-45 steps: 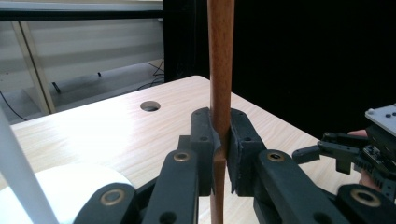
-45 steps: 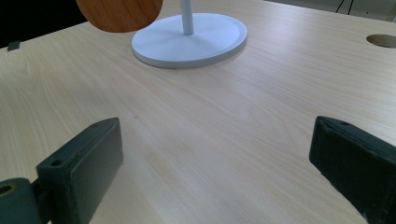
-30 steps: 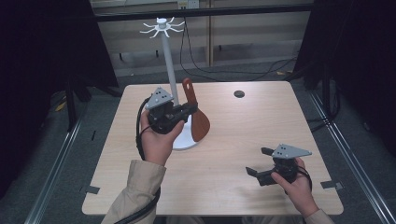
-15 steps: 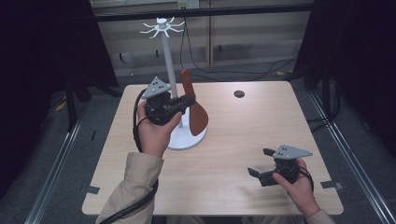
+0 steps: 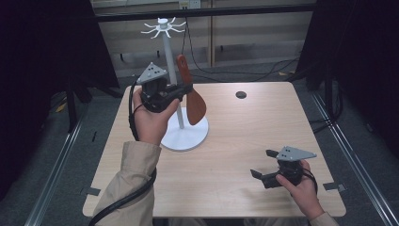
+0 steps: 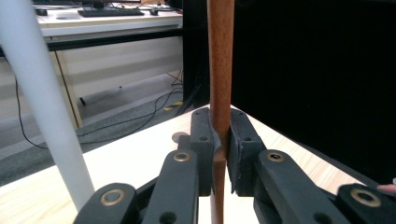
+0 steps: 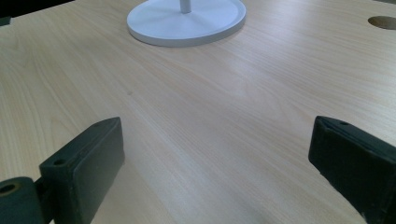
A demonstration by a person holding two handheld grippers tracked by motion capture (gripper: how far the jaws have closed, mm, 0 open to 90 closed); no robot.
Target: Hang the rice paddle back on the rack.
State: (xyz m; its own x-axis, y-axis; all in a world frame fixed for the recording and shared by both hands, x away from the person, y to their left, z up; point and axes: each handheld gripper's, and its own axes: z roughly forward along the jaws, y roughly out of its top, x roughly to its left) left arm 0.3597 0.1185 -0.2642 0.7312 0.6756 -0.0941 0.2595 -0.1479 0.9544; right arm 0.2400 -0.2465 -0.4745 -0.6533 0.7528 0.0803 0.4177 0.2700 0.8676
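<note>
Your left tool point(image 5: 184, 90) grips the wooden spatula point(image 5: 192, 96) tight — lift it straight up beside the white pole point(image 5: 171, 75), toward the hooks point(image 5: 163, 27) above. Your right tool point(image 5: 263, 165) rests open — keep it low.

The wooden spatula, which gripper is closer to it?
The left. The left gripper is shut on the wooden spatula, holding it upright beside the white stand's pole. The right gripper sits far away, open, low over the table's near corner.
</note>
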